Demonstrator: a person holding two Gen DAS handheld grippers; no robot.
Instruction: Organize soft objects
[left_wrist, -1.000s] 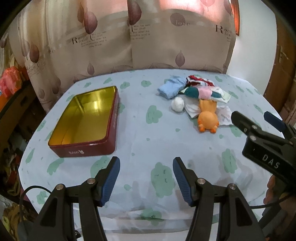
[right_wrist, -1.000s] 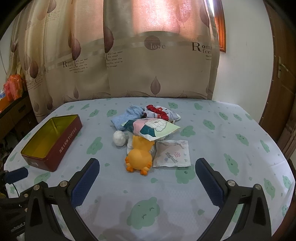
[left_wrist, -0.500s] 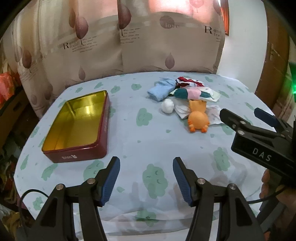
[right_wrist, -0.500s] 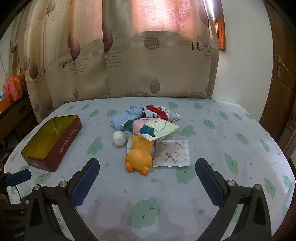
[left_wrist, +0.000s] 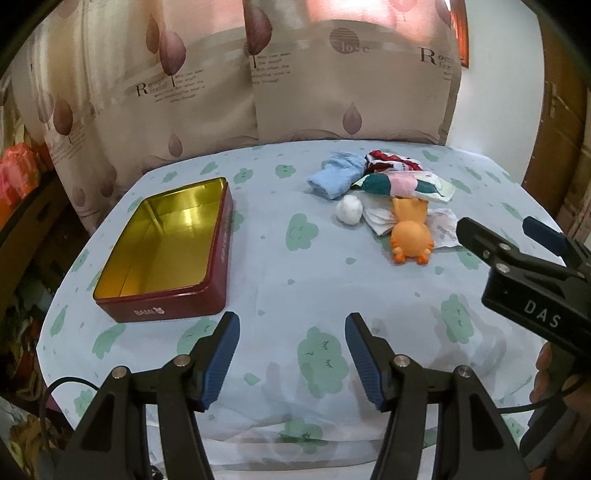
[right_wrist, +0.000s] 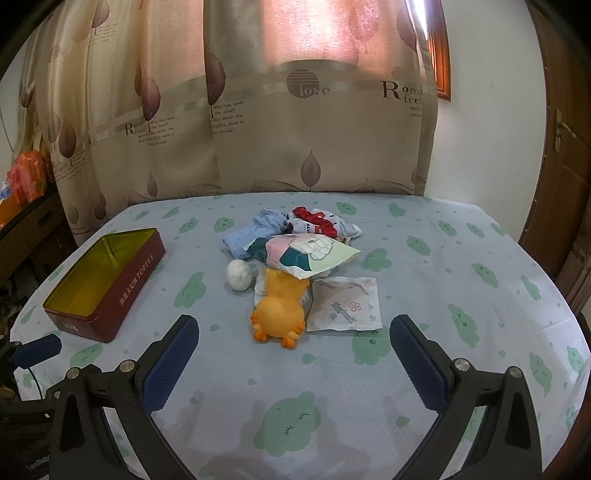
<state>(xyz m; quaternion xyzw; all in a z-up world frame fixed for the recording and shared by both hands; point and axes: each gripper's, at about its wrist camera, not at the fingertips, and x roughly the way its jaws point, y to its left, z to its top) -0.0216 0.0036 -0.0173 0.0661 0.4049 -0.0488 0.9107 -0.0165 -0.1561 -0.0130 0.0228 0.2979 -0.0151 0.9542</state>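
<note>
1. A small heap of soft things is seen on the far middle of the table (right_wrist: 461, 369). In it are an orange soft toy (right_wrist: 279, 314), a white ball (right_wrist: 240, 275), a blue cloth (right_wrist: 255, 230), a red and white cloth (right_wrist: 321, 223), a flat colourful pack (right_wrist: 306, 254) and a white tissue pack (right_wrist: 345, 304).
2. The orange toy is partly tucked under the colourful pack and lies just beside the tissue pack. The ball is just beside the toy, on its left.
3. A red tin (left_wrist: 168, 251) with a gold inside is set well apart from the heap, on the left. Nothing is seen inside it, so the sorting is judged not yet begun.
4. The right gripper (right_wrist: 295, 354) is held near the toy with its fingers wide apart, and nothing is held in it.
5. The left gripper (left_wrist: 291, 354) is held lower down, near the tin's short end. Its fingers are also apart, a bit less wide, and nothing is held.
6. The toy could be squashed and slip out if only its round end is pinched.
7. The colourful pack could be dragged along, because it lies on top of the toy.
8. The ball could be bumped and rolled away.
9. The tablecloth could be pinched too if the fingers are pushed down too low.
</note>
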